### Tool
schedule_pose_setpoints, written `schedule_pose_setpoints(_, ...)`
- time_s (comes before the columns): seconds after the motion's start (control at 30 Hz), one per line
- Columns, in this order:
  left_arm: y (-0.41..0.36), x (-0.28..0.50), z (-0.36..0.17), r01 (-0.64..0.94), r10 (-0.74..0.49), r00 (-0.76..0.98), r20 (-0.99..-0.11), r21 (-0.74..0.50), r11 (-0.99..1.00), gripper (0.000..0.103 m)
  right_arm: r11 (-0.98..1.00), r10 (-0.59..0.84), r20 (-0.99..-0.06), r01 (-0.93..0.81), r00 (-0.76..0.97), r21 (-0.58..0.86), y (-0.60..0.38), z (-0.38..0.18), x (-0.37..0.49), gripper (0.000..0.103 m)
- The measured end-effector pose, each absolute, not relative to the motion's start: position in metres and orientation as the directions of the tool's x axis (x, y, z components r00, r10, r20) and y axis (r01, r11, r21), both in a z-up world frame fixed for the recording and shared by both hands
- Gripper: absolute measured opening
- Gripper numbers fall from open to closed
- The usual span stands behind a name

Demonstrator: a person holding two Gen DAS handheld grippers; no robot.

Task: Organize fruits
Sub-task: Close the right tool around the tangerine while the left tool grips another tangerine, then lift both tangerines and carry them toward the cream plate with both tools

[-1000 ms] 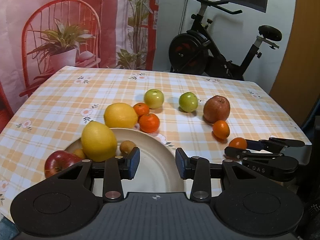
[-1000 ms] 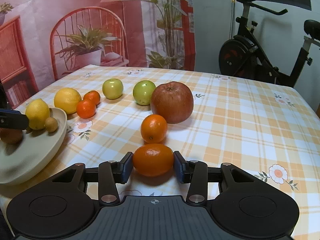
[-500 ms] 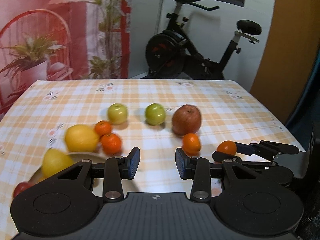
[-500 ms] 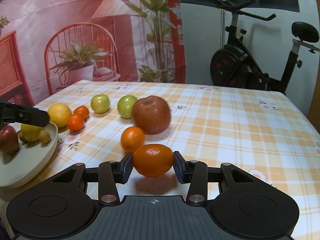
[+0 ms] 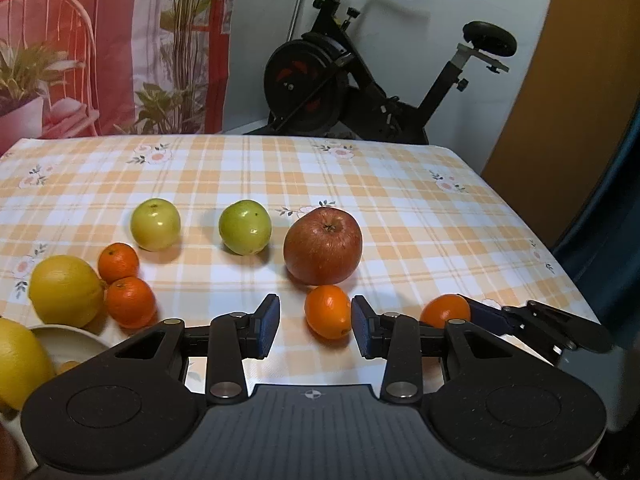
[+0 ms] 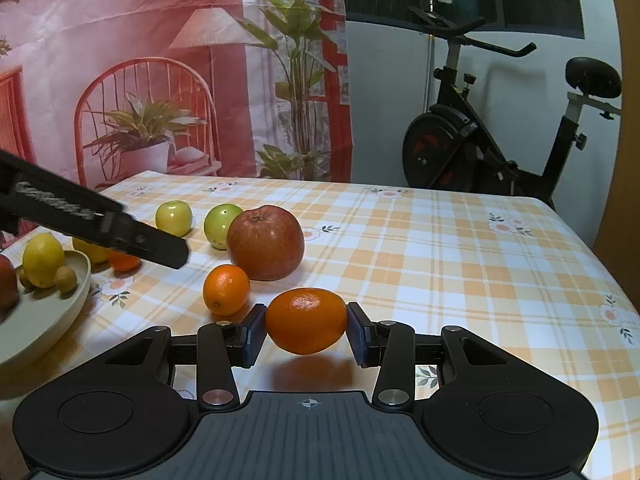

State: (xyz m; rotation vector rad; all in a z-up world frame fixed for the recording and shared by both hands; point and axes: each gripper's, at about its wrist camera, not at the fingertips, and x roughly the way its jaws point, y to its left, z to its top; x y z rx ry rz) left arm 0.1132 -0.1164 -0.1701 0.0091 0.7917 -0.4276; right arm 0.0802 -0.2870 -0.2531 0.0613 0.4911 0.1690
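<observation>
A tangerine [image 6: 306, 321] was clamped by the right gripper [image 6: 306, 330]; the left gripper [image 5: 315, 326] was held apart, empty; most fruit was left off the plate [image 6: 76, 296].

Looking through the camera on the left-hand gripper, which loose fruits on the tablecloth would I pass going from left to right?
Large yellow citrus → pale green apple → second green apple → big red apple → mandarin held in the right gripper. I left out the three small loose mandarins, which overlap the others sideways.

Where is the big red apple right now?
The red apple sits mid-table on the checked cloth, right of the two green apples, with a small orange just in front of it.
</observation>
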Motion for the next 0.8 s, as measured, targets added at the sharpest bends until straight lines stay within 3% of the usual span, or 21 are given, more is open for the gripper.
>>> schedule_pose_setpoints(0.47, -0.132, 0.132, -0.189, 0.371, -0.352, 0.579, -0.735, -0.146, 0.917, 0.041, 0.99, 0.127, -0.46, -0.081, 0.879, 0.117, -0.294, -0.254, 0.083, 0.039)
schedule_pose_setpoints(0.8, -0.137, 0.144, -0.198, 0.349, -0.397, 0.545, -0.738, -0.231, 0.908, 0.042, 0.989, 0.13, -0.462, -0.081, 0.877, 0.124, -0.296, -0.254, 0.084, 0.039)
